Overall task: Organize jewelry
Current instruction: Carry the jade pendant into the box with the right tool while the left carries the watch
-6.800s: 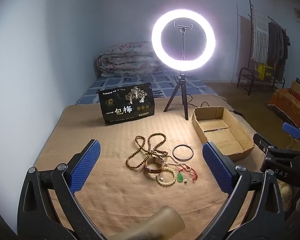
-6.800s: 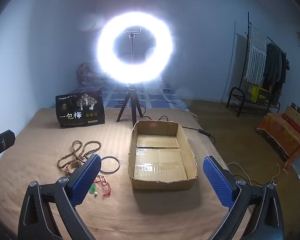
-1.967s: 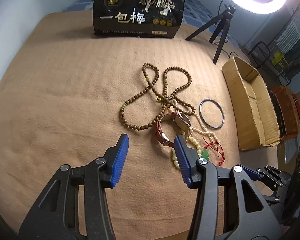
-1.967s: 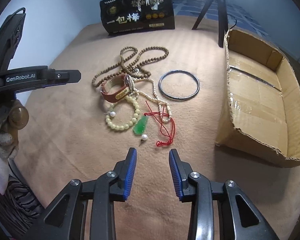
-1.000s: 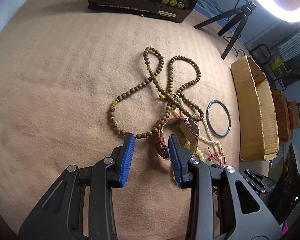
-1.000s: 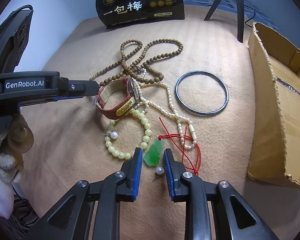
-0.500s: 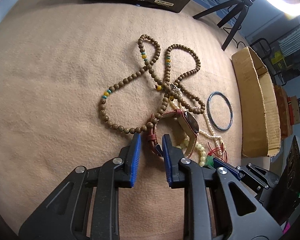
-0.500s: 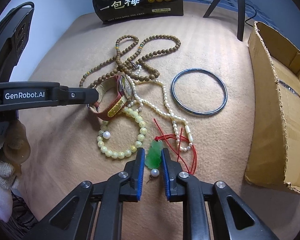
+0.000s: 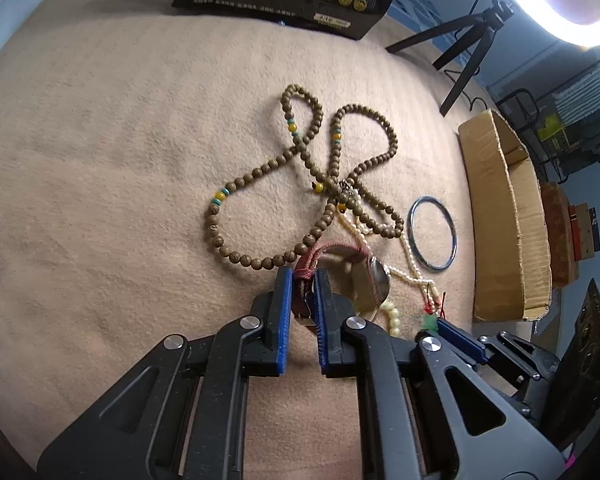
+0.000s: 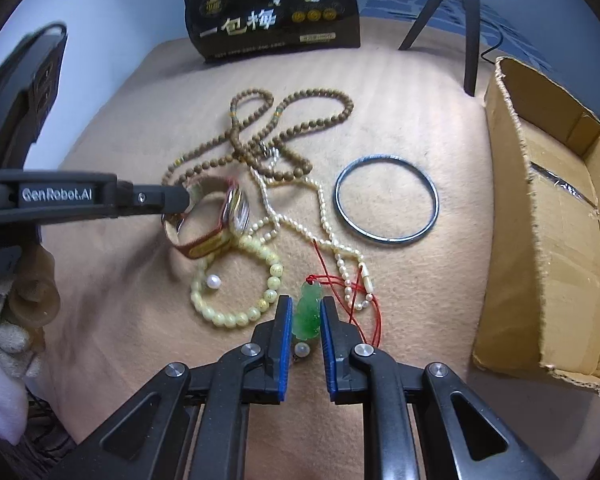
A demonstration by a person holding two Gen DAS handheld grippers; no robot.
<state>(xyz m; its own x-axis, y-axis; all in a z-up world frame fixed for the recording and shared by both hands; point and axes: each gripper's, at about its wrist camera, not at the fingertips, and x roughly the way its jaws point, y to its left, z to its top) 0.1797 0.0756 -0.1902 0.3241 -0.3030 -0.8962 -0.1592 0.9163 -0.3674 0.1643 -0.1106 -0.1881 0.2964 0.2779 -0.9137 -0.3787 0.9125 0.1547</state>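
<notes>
A heap of jewelry lies on a tan cloth. My left gripper point(image 9: 300, 280) is shut on the red-brown strap of a wristwatch point(image 9: 342, 256); the watch point(image 10: 212, 220) also shows in the right wrist view, tilted up off the cloth. My right gripper point(image 10: 305, 308) is shut on a green jade pendant point(image 10: 308, 312) with a red cord point(image 10: 364, 308). A long brown bead necklace point(image 9: 312, 176), a thin pearl strand point(image 10: 324, 236), a pale yellow bead bracelet point(image 10: 236, 280) and a dark metal bangle point(image 10: 386, 210) lie around them.
An open cardboard box point(image 10: 556, 220) stands on the right of the cloth. A black snack bag point(image 10: 276, 12) stands upright at the back. A ring light on a black tripod point(image 9: 464, 48) stands behind the jewelry. Loose pearl earrings point(image 10: 213, 281) lie near the bracelet.
Both grippers came down to the heap and closed. The left now grips the watch strap and has tipped the watch up. The right has closed on the jade pendant.
</notes>
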